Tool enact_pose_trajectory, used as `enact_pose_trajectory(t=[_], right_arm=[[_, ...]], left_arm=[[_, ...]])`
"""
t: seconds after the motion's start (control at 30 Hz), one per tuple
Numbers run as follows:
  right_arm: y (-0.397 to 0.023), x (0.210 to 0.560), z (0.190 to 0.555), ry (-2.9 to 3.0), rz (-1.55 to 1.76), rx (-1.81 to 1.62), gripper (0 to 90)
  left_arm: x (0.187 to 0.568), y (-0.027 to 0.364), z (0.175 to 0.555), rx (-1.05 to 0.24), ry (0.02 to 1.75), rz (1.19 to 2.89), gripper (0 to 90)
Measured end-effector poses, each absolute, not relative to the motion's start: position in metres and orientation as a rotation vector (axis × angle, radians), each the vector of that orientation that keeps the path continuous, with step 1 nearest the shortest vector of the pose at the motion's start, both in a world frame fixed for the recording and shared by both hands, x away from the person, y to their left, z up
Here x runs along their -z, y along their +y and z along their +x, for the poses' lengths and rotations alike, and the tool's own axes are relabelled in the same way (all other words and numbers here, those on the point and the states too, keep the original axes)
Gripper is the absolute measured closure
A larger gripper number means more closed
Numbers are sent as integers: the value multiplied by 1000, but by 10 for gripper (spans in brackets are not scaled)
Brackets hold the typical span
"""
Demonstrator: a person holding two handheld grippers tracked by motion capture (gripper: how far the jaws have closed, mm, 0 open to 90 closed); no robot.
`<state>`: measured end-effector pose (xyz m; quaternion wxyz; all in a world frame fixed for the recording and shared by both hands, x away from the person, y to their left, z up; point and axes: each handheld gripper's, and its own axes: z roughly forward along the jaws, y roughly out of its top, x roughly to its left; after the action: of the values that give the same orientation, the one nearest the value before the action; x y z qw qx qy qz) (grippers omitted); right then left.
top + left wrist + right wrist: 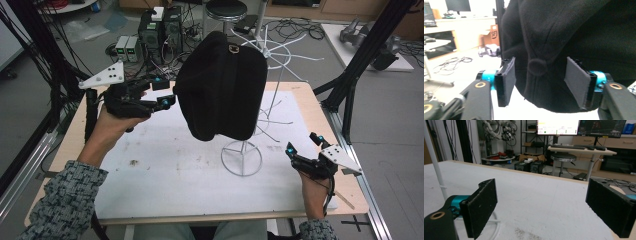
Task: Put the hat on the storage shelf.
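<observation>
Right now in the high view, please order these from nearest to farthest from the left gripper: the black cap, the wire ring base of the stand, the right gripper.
1. Black cap: just right of the left gripper, hanging on the stand.
2. Ring base: on the white sheet, lower right of the cap.
3. Right gripper: far right, near the table's edge.

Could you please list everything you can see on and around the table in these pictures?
cap: one, black, hanging on top of the wire stand above the table's middle
wire stand: one, white, ring base on the white sheet
white sheet: one, covering most of the table
table: one, light wood
stool: one, black seat, on the floor beyond the table
left hand-held gripper: one, black, jaws open beside the cap
right hand-held gripper: one, black, jaws open, low over the table's right edge
</observation>
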<state>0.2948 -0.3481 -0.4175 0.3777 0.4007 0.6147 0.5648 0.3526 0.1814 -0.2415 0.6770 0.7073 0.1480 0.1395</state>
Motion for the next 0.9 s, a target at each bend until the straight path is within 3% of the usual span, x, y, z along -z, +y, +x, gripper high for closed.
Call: enact_pose_trajectory(t=[0.1, 0.33, 0.9], right_arm=[[-346, 417, 297, 1576, 1020, -1444, 94], [-345, 417, 297, 1575, 1017, -1448, 94], [-340, 417, 302, 1569, 1015, -1460, 94]], left_arm=[[244, 190, 347, -326, 361, 1568, 330], [252, 218, 335, -382, 415, 1526, 291], [309, 274, 304, -740, 672, 1600, 244]])
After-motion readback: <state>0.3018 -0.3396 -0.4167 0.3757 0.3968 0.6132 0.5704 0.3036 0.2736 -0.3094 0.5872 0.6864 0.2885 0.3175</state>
